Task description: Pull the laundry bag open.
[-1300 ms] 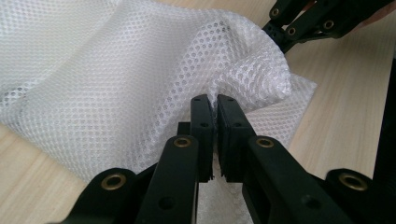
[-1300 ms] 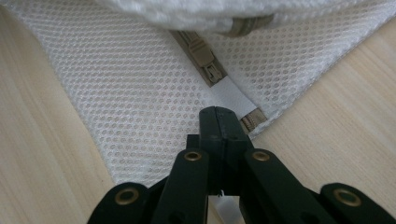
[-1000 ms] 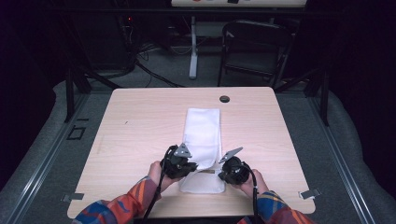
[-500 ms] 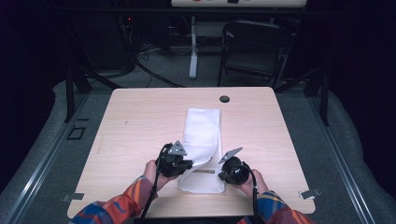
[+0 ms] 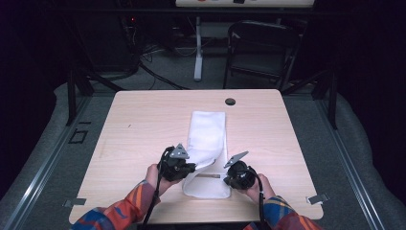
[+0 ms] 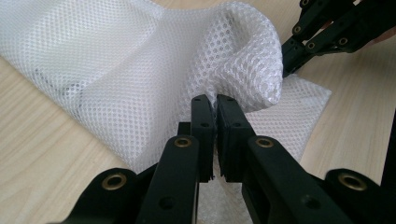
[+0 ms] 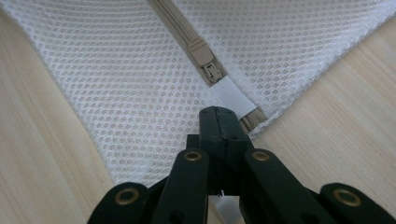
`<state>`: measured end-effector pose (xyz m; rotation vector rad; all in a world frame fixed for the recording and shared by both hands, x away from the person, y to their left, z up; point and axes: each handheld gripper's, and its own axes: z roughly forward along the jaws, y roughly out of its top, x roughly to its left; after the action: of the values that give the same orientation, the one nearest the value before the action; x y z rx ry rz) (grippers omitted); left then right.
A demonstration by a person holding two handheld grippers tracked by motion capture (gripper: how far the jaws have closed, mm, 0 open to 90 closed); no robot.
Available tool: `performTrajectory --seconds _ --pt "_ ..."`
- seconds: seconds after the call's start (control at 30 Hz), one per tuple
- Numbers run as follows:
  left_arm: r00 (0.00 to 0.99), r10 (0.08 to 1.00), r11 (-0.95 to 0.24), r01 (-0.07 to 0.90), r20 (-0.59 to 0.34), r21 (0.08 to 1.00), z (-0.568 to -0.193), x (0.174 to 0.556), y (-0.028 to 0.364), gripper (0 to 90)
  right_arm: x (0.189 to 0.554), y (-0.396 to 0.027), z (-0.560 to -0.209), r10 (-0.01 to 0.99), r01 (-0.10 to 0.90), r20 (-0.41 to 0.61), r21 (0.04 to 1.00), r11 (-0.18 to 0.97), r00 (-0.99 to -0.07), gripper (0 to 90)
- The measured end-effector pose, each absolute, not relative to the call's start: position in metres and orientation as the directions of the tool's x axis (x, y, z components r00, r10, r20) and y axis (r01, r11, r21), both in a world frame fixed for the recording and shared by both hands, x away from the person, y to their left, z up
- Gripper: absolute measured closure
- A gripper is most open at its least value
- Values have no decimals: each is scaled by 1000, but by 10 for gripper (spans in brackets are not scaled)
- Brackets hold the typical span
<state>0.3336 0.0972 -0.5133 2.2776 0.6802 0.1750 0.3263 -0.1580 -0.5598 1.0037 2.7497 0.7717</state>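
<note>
Claws pinch a white mesh laundry bag (image 5: 207,143) lying mid-surface (image 5: 143,120), the left claw (image 6: 215,135) lifting a fold of netting, the right claw (image 7: 218,122) clamping the hem beside the beige zipper (image 7: 205,58), whose slider likely needs gripping next.

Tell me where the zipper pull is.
In the right gripper view, the zipper pull lies on the white mesh bag, just beyond the right gripper.

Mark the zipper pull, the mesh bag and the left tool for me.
zipper pull (image 7: 211,71): right gripper view, on its metal slider.
mesh bag (image 5: 208,129): high view, on its flat far half.
left tool (image 6: 215,109): left gripper view, between its fingertips pinching the mesh.
</note>
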Motion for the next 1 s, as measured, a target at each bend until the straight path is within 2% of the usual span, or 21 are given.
performTrajectory --seconds 1.0 --pt "809 586 -563 451 -51 693 -507 331 130 863 326 -157 -559 630 574 64 493 654 -774 900"
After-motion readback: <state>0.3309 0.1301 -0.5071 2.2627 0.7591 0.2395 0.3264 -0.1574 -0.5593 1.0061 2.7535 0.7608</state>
